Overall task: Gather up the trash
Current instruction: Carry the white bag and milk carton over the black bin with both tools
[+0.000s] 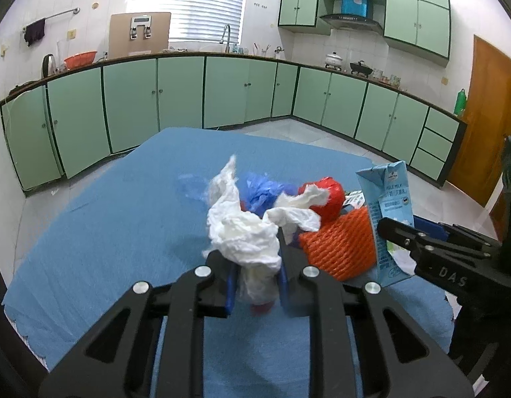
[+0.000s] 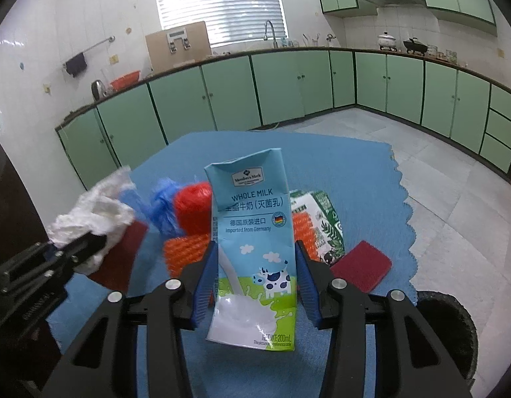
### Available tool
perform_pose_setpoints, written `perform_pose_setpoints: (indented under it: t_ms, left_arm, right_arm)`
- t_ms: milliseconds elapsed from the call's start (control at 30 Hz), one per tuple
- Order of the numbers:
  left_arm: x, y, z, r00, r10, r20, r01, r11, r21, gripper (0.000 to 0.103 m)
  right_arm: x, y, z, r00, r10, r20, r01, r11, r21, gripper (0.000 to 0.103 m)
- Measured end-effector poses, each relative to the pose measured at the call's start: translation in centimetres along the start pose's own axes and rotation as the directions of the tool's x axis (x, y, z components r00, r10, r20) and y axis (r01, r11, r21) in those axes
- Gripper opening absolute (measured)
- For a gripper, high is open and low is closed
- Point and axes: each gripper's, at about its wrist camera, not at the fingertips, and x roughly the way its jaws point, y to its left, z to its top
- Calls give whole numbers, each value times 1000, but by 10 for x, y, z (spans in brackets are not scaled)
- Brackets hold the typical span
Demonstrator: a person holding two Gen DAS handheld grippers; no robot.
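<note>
The left hand-held gripper [image 1: 255, 278] is pinching a crumpled white tissue [image 1: 245, 235] between its blue pads, held above the blue cloth [image 1: 122, 205] that covers the desk. The right hand-held gripper [image 2: 255, 285] is pinching a blue whole-milk carton [image 2: 252, 242] by its two narrow sides, upright and slightly tilted. More trash remains on the cloth beyond both — a blue plastic bag [image 1: 262, 192], a red bag [image 1: 328, 195], orange foam netting [image 1: 341, 245], a green-and-white packet [image 2: 325, 229] and a dark red pad [image 2: 361, 265].

Risks from here:
- The tissue is soft and loosely wadded. Only its lower part sits between the pads, so a trailing strip could tear off or snag on the pile if the gripper swings low.
- The carton walls look thin. Too much squeeze could crush it and press out any leftover milk; too little could let it slide down.
- The two grippers are near each other, so a crossing move could make them collide.

Limits of view: the dark round object [image 2: 447, 328] at the lower right of the right wrist view is probably the bin, but it is cut off by the frame edge and its opening is not clearly seen. A small red item under the tissue in the left wrist view is blurred and cannot be identified. Whether the carton is empty cannot be told.
</note>
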Motion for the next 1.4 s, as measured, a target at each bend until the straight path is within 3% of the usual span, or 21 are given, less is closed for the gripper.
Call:
perform_pose_setpoints:
  t_ms: [400, 633, 800, 1400]
  left_arm:
    - [-8, 0, -3, 1000, -17, 3, 17, 1000, -13, 13]
    - [-28, -18, 6, 996, -30, 78, 27, 999, 40, 13]
    - [-37, -42, 6, 991, -93, 92, 87, 994, 69, 13]
    - [-30, -117, -17, 964, -266, 15, 261, 952, 163, 13]
  right_arm:
    - [-20, -2, -1, 1000, 15, 21, -15, 1000, 9, 45]
    - [-39, -3, 4, 998, 15, 64, -16, 1000, 8, 45]
    - [-55, -12, 3, 997, -12, 76, 12, 1000, 10, 45]
    - [-117, -83, -23, 986, -147, 82, 135, 981, 139, 45]
